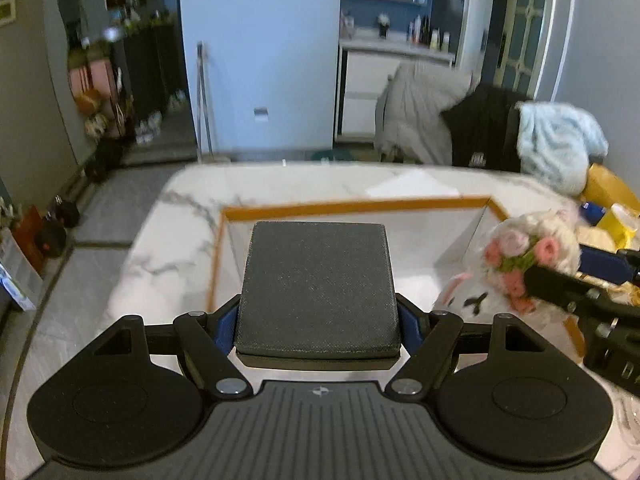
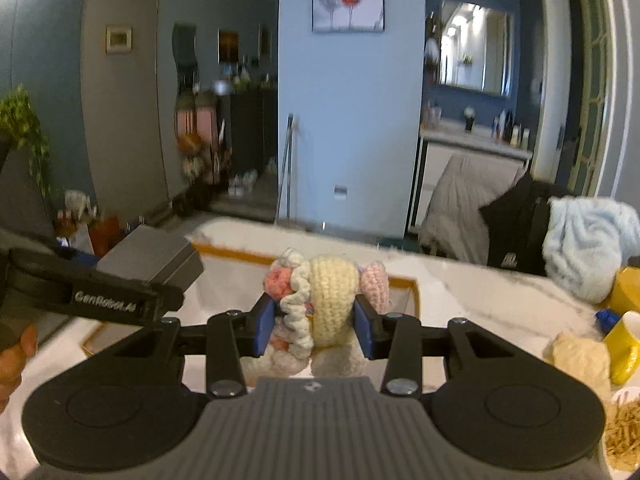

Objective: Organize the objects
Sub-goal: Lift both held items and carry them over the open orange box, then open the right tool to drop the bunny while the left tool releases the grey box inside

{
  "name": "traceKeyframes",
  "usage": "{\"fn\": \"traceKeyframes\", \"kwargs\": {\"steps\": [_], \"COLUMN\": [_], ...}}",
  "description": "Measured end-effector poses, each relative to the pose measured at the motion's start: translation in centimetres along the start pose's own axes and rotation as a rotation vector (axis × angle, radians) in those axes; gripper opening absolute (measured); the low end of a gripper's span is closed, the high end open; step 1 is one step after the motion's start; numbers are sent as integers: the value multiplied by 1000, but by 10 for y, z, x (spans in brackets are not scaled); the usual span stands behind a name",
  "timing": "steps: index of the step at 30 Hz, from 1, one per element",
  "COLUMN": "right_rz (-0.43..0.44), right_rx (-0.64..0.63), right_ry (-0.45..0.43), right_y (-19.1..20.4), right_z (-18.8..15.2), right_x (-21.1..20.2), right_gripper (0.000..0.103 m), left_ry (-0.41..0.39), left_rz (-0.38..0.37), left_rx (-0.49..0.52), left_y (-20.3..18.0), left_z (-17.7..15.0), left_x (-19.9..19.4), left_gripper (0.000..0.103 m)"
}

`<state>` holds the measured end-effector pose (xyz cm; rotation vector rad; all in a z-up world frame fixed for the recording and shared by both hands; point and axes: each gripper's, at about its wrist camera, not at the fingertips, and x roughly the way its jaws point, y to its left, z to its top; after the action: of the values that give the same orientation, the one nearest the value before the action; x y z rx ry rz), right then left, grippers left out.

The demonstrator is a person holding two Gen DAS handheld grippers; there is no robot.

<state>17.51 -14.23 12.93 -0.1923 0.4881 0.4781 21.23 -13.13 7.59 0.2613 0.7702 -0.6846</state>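
My left gripper (image 1: 318, 322) is shut on a dark grey box (image 1: 320, 288) and holds it over the near left part of a white tray with an orange rim (image 1: 352, 205). The box also shows in the right wrist view (image 2: 150, 258), at the left. My right gripper (image 2: 316, 326) is shut on a crocheted doll (image 2: 320, 304) with cream body, pink flowers and a white frill. It holds the doll above the tray's rim (image 2: 240, 257). In the left wrist view the doll (image 1: 520, 256) hangs over the tray's right side.
The tray lies on a white marble table (image 1: 180, 208). At the right stand a yellow cup (image 2: 624, 344), a cream knitted item (image 2: 580, 356), a blue object (image 2: 606, 316) and a bowl of straw-like sticks (image 2: 624, 432). Chairs draped with clothes (image 2: 560, 236) stand behind the table.
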Motion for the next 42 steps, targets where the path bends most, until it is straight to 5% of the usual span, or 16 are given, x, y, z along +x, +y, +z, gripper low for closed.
{"fn": "traceKeyframes", "kwargs": {"steps": [14,31,42], "right_rz": [46,74,77], "right_rx": [-65,-27,-61], "right_ry": [306,412,463], "right_y": [-8,-14,-6], "right_z": [-19,-9,-5], "right_x": [96,113,118], "right_gripper": [44,47,48], "left_ry": [250,588,664], "left_rz": [-27,-55,-36], "left_rx": [65,76,91], "left_y": [-6,-4,4], "left_z": [2,14,1], "left_x": [63,118,129], "left_gripper": [88,88,88]}}
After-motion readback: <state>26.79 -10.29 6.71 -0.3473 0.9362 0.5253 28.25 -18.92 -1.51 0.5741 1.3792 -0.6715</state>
